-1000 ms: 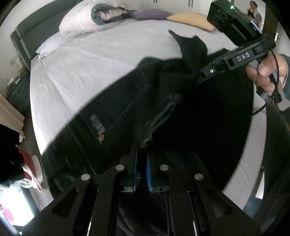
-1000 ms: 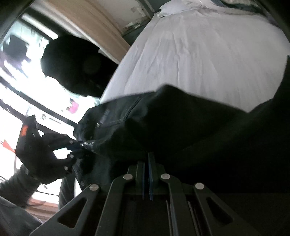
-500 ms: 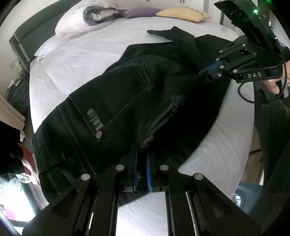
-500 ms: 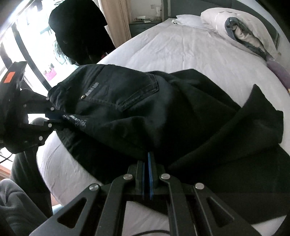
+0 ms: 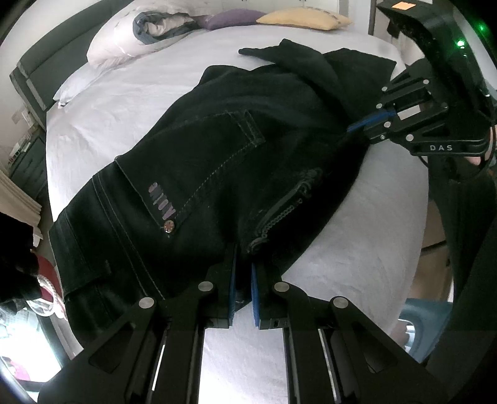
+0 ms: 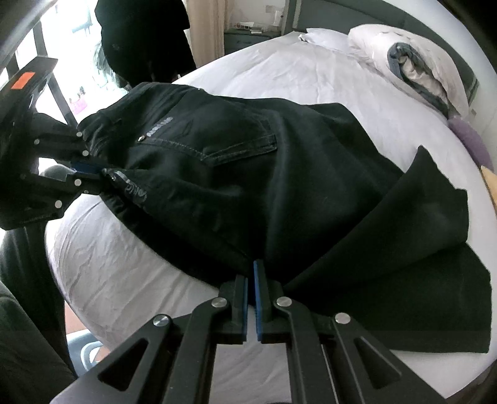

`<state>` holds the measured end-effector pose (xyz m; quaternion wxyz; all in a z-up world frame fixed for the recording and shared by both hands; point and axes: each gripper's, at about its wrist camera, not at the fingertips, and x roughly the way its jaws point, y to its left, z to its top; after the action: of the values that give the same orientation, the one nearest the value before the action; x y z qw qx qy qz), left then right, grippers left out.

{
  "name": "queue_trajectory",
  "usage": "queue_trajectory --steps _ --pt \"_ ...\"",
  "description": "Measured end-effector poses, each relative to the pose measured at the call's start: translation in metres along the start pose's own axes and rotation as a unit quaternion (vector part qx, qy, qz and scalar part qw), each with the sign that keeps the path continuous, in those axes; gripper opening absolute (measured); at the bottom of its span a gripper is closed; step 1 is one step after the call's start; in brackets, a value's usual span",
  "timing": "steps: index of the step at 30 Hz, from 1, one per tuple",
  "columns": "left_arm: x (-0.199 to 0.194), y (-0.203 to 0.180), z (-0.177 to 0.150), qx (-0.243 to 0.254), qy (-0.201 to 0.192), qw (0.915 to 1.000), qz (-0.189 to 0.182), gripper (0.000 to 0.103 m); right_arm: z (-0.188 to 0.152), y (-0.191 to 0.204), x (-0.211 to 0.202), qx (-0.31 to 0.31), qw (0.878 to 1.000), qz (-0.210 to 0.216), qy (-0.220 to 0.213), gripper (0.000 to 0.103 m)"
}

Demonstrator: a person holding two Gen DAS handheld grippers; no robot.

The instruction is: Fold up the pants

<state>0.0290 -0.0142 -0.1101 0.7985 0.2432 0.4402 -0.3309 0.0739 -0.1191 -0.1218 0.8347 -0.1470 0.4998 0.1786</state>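
Black jeans [image 5: 217, 149] lie on the white bed [image 5: 124, 93], back pocket up, legs folded over toward the far end [image 6: 403, 233]. My left gripper [image 5: 243, 264] is shut on the jeans' waist edge by the zipper fly, resting near the bed's front edge. It also shows in the right wrist view [image 6: 90, 169]. My right gripper [image 6: 251, 279] is shut on the near edge of the jeans at the thigh. It shows in the left wrist view [image 5: 357, 127] at the right, blue pads pinching the cloth.
Pillows [image 5: 139, 34], a purple cushion [image 5: 236, 17] and a yellow cushion [image 5: 304, 20] lie at the headboard end. A nightstand [image 6: 245, 34] stands beside the bed. A person's dark-clad head [image 6: 139, 34] is by the window.
Both grippers have lowered the jeans from the air onto the bed. The cloth now lies spread and flatter, with both grippers still shut on it.
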Motion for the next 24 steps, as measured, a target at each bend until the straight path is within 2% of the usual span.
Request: queue_trajectory --steps 8,13,17,20,24 --pt "0.006 0.003 0.003 -0.004 -0.005 1.0 0.001 0.007 -0.005 0.002 0.003 -0.004 1.0 -0.004 -0.001 0.005" --pt "0.005 0.001 0.0 -0.005 -0.011 0.9999 0.009 0.007 -0.014 0.008 -0.01 -0.008 1.0 -0.011 -0.009 0.005" --pt "0.012 0.005 -0.004 -0.021 -0.01 0.9997 0.005 0.008 -0.021 0.009 0.003 -0.01 1.0 -0.006 0.002 0.005" --pt "0.012 0.005 -0.003 -0.026 -0.013 0.9996 0.008 0.009 -0.024 0.005 0.004 0.006 1.0 -0.004 -0.012 0.009" --pt "0.004 0.008 -0.004 -0.042 -0.003 0.9991 0.0 0.017 -0.032 0.004 0.002 0.008 0.999 -0.011 -0.033 0.009"
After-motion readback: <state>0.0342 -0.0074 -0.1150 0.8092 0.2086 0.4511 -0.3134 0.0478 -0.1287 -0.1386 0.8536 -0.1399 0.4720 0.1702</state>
